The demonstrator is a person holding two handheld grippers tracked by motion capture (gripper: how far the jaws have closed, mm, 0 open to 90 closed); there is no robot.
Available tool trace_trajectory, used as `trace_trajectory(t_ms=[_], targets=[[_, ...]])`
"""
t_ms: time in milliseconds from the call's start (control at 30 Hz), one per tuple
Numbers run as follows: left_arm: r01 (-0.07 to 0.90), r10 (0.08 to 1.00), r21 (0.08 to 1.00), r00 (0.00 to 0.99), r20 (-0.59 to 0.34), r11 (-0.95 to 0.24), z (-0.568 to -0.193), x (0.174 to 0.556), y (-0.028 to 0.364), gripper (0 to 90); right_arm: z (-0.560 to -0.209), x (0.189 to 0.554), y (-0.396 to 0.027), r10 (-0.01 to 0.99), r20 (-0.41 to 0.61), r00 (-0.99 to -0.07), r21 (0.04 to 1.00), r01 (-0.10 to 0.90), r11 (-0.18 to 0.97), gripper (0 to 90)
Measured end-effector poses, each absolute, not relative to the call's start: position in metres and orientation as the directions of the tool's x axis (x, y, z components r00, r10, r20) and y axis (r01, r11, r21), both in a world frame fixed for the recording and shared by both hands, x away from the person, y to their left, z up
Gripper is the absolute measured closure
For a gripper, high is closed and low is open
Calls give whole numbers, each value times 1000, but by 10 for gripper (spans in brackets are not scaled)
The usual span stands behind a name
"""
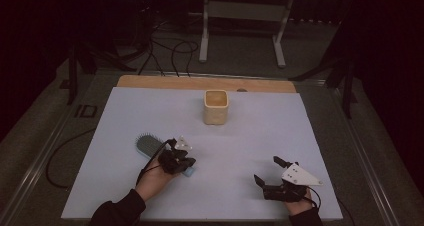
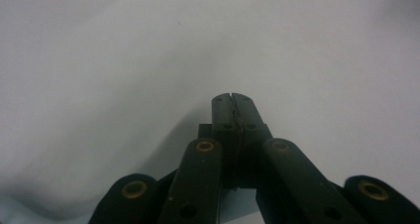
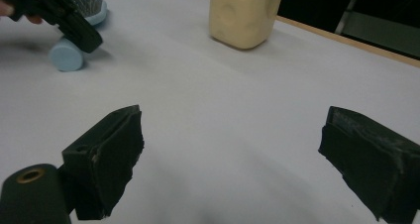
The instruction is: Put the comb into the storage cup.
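I see the hairbrush (image 1: 150, 146) lying front-left of the beige cup (image 1: 216, 106), my left gripper (image 1: 179, 158) over its handle with jaws fully closed, right gripper (image 1: 272, 172) spread wide front-right of the cup.

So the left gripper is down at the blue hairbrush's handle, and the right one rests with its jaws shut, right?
Not quite: the right gripper has its jaws wide open with nothing between them, as the right gripper view shows. The left gripper is indeed at the blue hairbrush.
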State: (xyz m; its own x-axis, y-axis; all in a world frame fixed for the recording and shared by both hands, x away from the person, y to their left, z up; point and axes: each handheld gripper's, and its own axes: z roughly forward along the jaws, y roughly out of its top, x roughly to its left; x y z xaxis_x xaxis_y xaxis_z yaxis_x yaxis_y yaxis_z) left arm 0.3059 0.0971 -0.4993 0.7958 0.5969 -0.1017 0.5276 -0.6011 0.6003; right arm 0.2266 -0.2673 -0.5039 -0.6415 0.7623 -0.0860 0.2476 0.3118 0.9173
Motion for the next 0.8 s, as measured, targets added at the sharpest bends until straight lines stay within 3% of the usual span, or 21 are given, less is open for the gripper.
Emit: trace_trajectory(t_ms=[800], targets=[[548,583,506,805,-104,-666,-498,260,136,898,-503,227,-268,765,-78,-639,920,250,302,90]])
